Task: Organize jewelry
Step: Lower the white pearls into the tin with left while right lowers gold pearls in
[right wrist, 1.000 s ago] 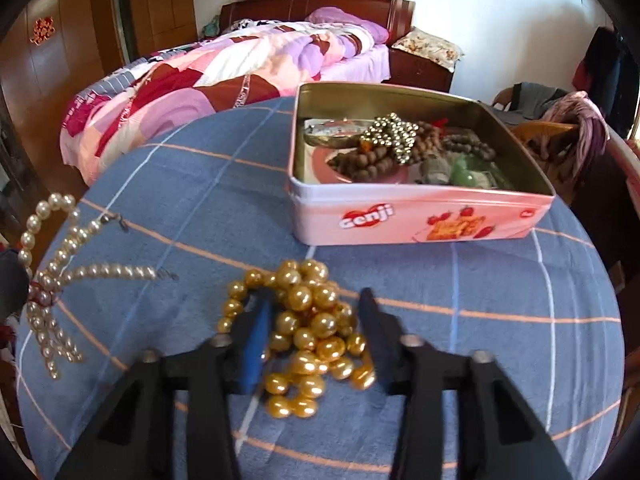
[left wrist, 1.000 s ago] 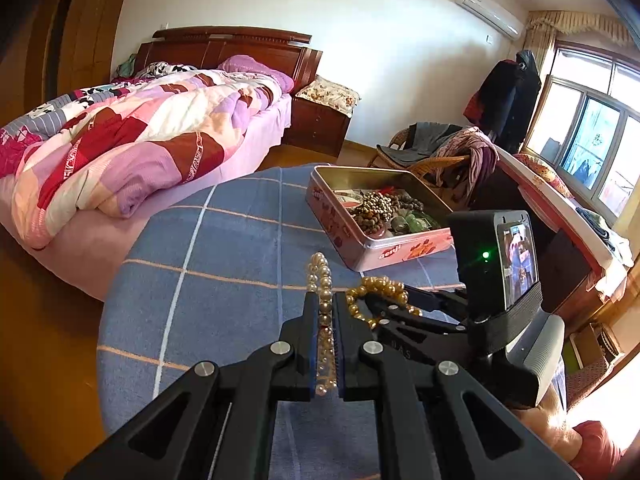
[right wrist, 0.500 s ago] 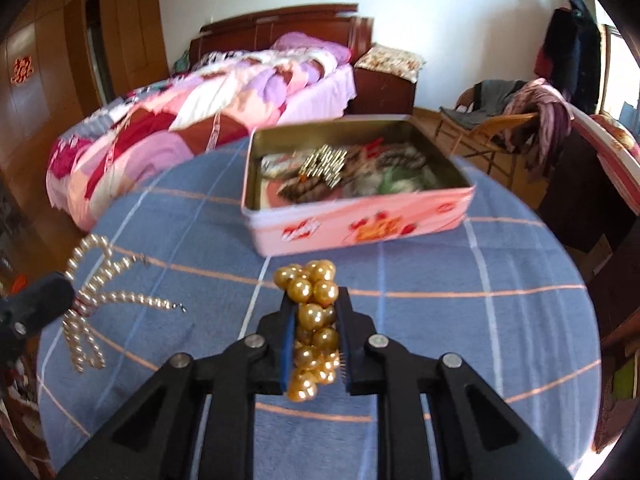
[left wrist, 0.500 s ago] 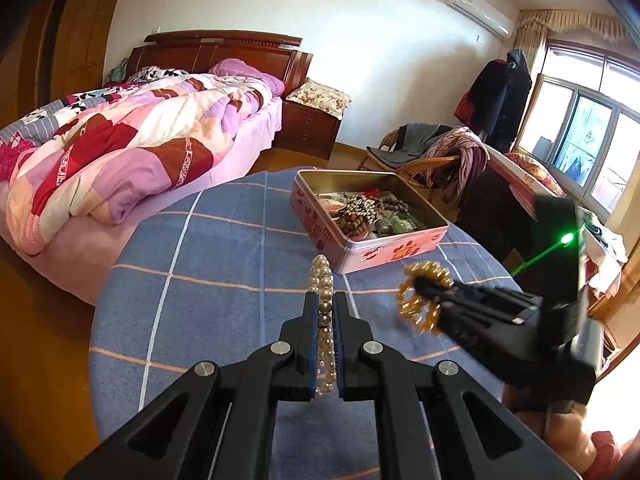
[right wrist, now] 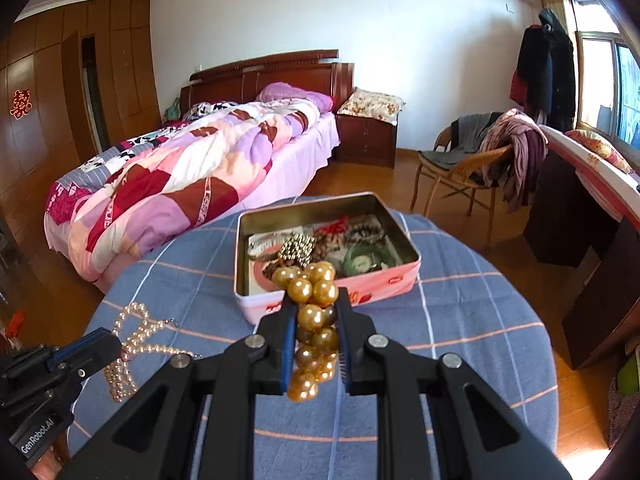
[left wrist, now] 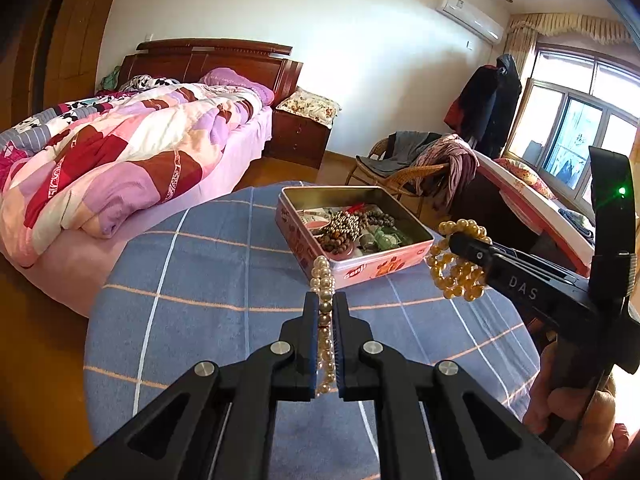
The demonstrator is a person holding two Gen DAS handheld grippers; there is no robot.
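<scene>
Two grippers, one strand each: left gripper clamped on the white pearls, right gripper clamped on the gold beads. One open tin on the table, lettered "cenji"; grippers marked "DAS", "GenRobot.AI". Since a second ago, gold beads lifted off the table, now above it near the tin.

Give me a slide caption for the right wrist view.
Right gripper clamps a gold bead bracelet above the blue checked table, facing the open pink tin.
</scene>
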